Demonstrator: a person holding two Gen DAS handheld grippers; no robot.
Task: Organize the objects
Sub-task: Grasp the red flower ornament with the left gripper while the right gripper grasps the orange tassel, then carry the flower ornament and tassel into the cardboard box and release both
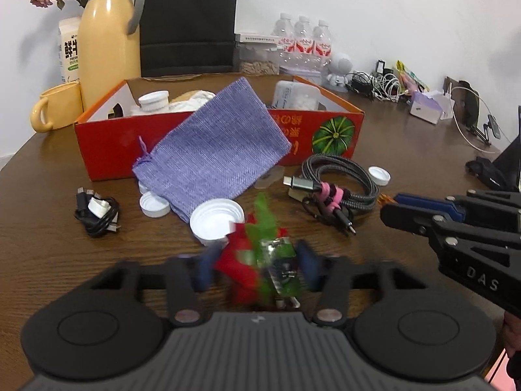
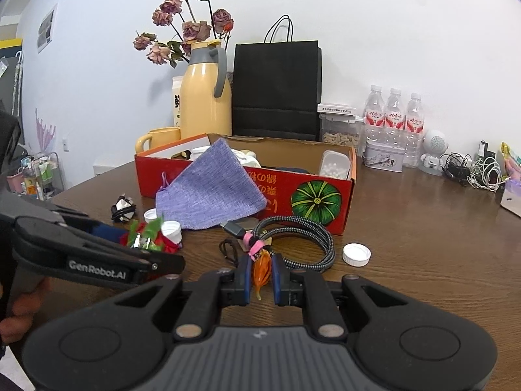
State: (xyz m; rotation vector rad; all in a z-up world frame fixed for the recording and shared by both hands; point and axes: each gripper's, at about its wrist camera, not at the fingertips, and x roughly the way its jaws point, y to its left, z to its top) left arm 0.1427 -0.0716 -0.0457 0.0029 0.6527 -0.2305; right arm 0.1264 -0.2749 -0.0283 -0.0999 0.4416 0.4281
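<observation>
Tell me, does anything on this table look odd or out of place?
Yes. The purple cloth pouch slumps over the red box's front wall, half in, half out. Several white caps lie loose on the table with no bottles attached.

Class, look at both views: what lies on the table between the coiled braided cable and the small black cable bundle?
Between the braided cable and the black cable bundle lie the purple pouch and white caps, clearest in the left wrist view.
</observation>
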